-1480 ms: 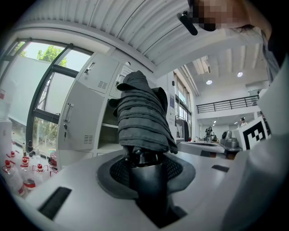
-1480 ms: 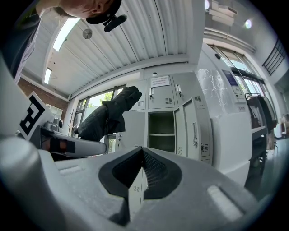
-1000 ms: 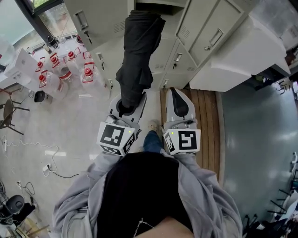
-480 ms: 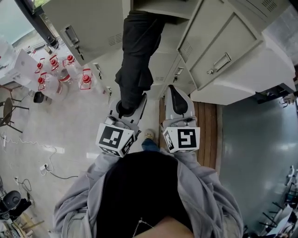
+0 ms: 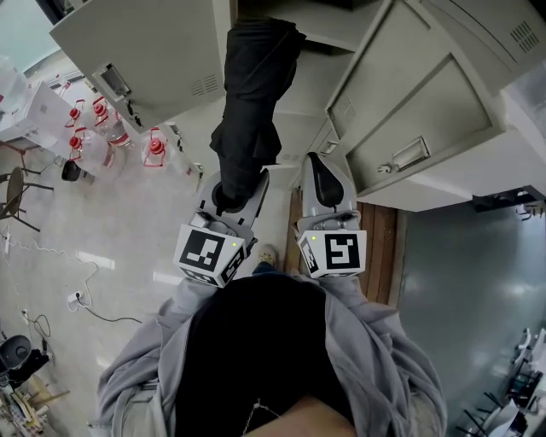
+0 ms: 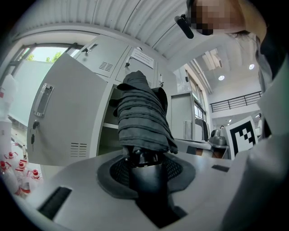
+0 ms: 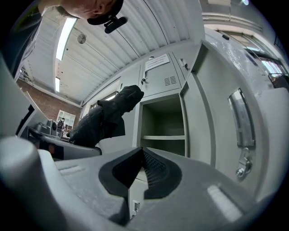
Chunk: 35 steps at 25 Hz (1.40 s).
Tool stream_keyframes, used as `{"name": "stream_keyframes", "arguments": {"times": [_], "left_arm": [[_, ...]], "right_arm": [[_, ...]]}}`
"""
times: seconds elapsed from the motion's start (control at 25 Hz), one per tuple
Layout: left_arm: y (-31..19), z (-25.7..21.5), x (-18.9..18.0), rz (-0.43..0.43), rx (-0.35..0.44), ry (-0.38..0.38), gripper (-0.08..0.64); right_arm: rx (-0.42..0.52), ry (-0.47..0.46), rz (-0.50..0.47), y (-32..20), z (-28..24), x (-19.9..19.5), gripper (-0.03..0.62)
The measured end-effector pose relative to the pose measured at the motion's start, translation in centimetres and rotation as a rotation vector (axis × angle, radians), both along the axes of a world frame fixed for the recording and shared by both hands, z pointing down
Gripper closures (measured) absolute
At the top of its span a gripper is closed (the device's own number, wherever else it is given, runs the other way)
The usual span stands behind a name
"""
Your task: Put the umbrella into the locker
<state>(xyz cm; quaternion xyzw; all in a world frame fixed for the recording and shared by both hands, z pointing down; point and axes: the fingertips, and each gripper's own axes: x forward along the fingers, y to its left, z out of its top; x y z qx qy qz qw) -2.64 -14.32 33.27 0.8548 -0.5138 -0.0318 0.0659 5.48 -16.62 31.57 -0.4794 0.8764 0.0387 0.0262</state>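
Note:
A folded black umbrella [image 5: 252,102] points level at the grey locker, its handle clamped in my left gripper [image 5: 232,198]. In the left gripper view the umbrella [image 6: 143,119] rises from the jaws, and my left gripper [image 6: 145,162] is shut on its black handle. The umbrella's tip is at the mouth of the open compartment [image 5: 294,21], whose door [image 5: 145,60] swings out to the left. My right gripper [image 5: 322,183] rides beside the left one, jaws together and empty. In the right gripper view my right gripper [image 7: 141,155] faces the open compartment [image 7: 162,119] with its shelf [image 7: 163,137].
Shut locker doors [image 5: 418,111] with handles stand to the right. Several clear water jugs with red caps [image 5: 94,141] sit on the floor at the left, near a chair [image 5: 13,201] and a loose cable [image 5: 85,290]. A wooden strip [image 5: 375,247] runs along the locker's foot.
Both grippers and the umbrella have moved toward the locker. The lockers and the open door now look nearer and larger, and the umbrella's tip has reached the opening.

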Motion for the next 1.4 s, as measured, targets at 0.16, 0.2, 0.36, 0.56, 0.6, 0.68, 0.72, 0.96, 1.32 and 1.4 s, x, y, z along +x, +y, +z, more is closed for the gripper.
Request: {"name": "stream_keyframes", "arguments": {"times": [0.16,0.2,0.36,0.56,0.6,0.68,0.72,0.96,1.32,1.4], "left_arm": [[-1.4,0.1,0.6,-0.023,-0.002,0.001,0.445],[-1.7,0.2,0.6,-0.029,-0.004,0.000,0.445],[-2.5,0.9,0.5,-0.042,-0.020,-0.007,0.445],[-3.7,1.6,0.8,-0.040,-0.037,-0.010,0.445],[-3.9,1.7,0.9,-0.037,-0.039,-0.011,0.445],[-4.5,2.0,0.9,-0.028,-0.042,-0.015,0.445],[-4.9,2.1,0.8,-0.022,-0.043,-0.015,0.445],[-7.1,2.8,0.6,0.023,-0.031,-0.018,0.445],[-10.2,5.9,0.6,0.072,-0.098,-0.041,0.445],[-10.6,7.0,0.5,0.079,-0.128,-0.044,0.445]], "right_arm": [[0.001,0.008,-0.044,-1.9,-0.1,0.2,0.589],[0.002,0.013,-0.052,-2.2,0.0,0.2,0.589],[-0.014,0.012,-0.071,-3.3,1.0,0.1,0.589],[-0.048,0.009,-0.074,-4.3,2.1,0.4,0.589],[-0.053,0.007,-0.068,-4.5,2.3,0.5,0.589],[-0.060,0.006,-0.058,-5.0,2.7,0.6,0.589],[-0.057,0.011,-0.059,-5.2,2.8,0.5,0.589],[-0.046,0.027,-0.023,-7.2,3.1,0.3,0.589],[-0.080,0.031,0.011,-10.9,4.3,0.1,0.589],[-0.090,0.029,0.019,-11.5,4.7,0.1,0.589]]}}
